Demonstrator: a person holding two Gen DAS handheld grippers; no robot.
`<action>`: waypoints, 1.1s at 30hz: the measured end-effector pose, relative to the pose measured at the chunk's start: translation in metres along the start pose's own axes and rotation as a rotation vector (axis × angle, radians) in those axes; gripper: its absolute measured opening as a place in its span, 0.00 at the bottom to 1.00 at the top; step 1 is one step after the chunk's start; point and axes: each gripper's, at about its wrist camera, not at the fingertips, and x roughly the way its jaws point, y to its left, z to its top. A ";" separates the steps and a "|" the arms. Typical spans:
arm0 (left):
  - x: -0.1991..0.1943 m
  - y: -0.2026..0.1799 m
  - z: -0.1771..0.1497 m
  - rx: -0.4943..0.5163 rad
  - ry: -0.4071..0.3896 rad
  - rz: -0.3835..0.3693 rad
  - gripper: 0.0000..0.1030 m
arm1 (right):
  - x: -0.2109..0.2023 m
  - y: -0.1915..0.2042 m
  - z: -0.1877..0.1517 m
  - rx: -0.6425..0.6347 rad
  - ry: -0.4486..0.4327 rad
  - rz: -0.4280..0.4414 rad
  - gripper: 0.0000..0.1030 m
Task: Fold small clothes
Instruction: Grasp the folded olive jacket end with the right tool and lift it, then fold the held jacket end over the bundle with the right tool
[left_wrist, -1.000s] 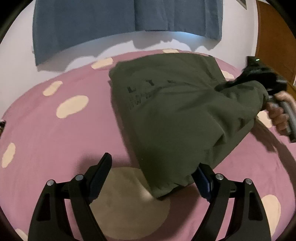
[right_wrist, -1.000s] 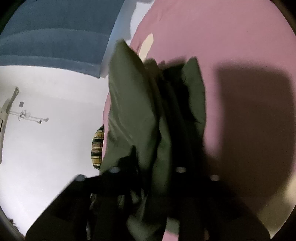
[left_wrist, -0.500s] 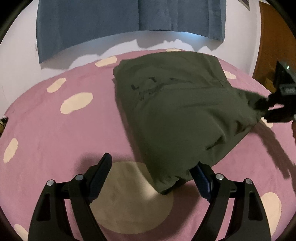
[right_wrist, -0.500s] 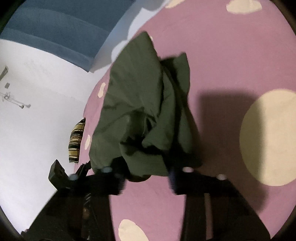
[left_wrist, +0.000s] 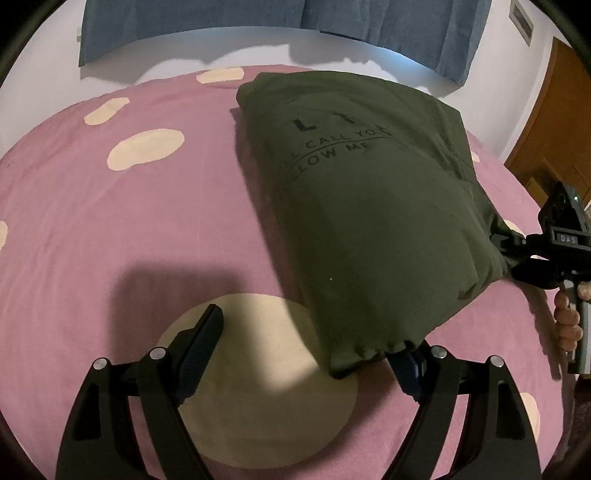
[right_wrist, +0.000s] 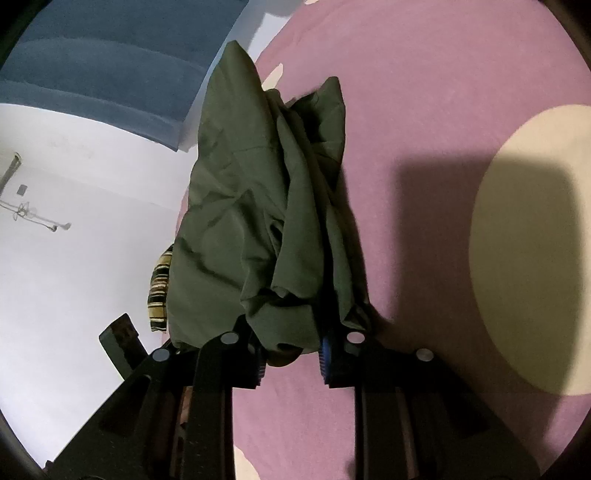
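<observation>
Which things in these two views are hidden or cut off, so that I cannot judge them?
- Left view: the shirt print; folds cover the first letters of each line.
- Left view: the left gripper's right fingertip is under the shirt's corner, so contact is unclear.
- Right view: the right gripper's fingertips are buried in bunched cloth.
- Right view: the striped item is mostly behind the shirt.

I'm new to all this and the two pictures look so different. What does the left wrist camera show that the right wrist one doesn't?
Only the left wrist view shows the printed lettering on the green shirt, the right claw gripping its corner, and a wooden door. Only the right wrist view shows a striped cushion. Both show the shirt, the pink spotted bedspread and the blue curtain.
</observation>
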 end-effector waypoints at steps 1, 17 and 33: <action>0.001 0.000 0.000 0.002 0.000 0.002 0.80 | 0.001 0.001 0.000 -0.003 -0.001 -0.002 0.19; -0.046 -0.003 -0.012 0.058 -0.025 -0.085 0.80 | -0.033 -0.008 -0.002 -0.006 -0.014 0.043 0.48; 0.001 0.017 0.111 -0.092 -0.071 -0.148 0.80 | -0.013 0.007 0.131 -0.029 -0.114 0.046 0.70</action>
